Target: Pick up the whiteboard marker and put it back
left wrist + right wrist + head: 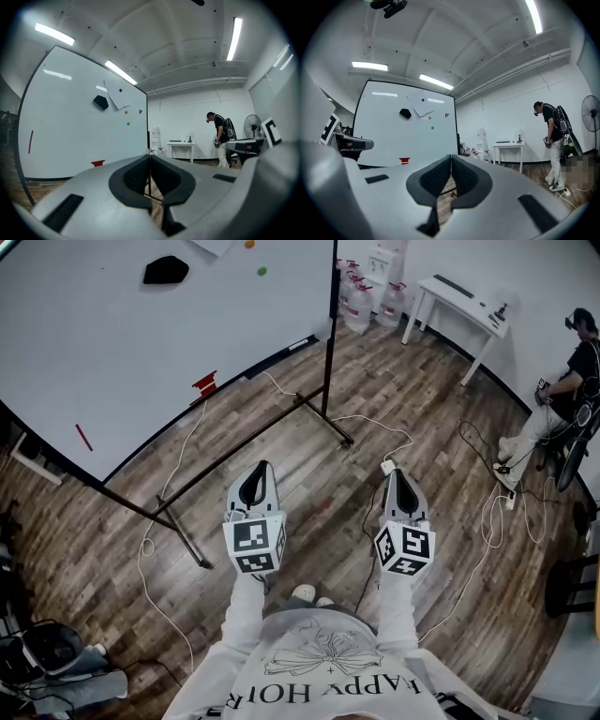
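**Both claws shut and empty, marker untouched**

Left gripper and right gripper held side by side, about level, over wood floor. Jaws of each pressed together, nothing between them. Whiteboard ahead and to the left of both claws, well apart. Whiteboard marker, apparently the slim red stick on the board's face, far ahead-left of the left claw. Small red block nearer, ahead-left. Black eraser beyond it. Person far to the right of the right claw.
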